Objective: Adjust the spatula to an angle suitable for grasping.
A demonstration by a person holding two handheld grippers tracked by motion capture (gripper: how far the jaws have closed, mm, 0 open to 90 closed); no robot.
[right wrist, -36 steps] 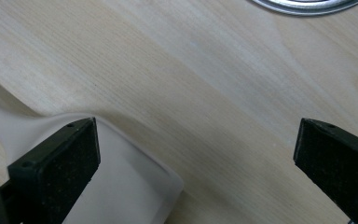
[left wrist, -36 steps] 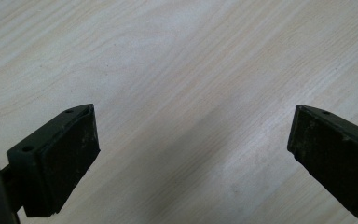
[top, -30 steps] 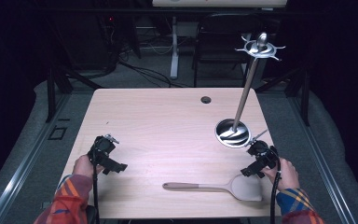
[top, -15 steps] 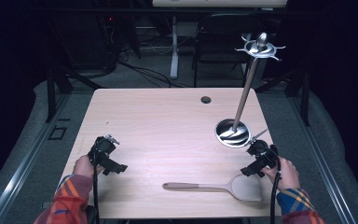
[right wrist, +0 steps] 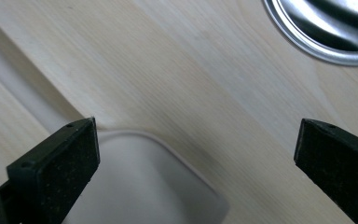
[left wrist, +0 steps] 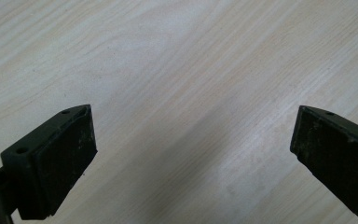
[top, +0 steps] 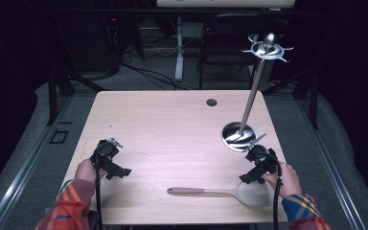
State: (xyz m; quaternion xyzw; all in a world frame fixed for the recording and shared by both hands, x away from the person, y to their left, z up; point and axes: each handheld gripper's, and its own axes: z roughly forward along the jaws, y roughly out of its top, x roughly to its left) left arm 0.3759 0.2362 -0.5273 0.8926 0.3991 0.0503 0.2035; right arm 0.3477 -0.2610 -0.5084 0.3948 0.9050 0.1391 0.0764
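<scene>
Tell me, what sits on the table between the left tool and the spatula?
Nothing: in the high view, only bare wood lies between the left tool and the spatula on the table.

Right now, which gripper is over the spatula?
The right gripper: its open jaws hang over the spatula blade near the metal stand. The left gripper, also open, has bare table below.

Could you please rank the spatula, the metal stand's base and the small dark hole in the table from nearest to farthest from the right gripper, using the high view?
From the right gripper:
1. Spatula: its blade lies just below the gripper, at the near edge.
2. Stand's base: just beyond the gripper, slightly left.
3. Hole: far side of the table.
The first two are nearly level; the hole is plainly farthest.
</scene>
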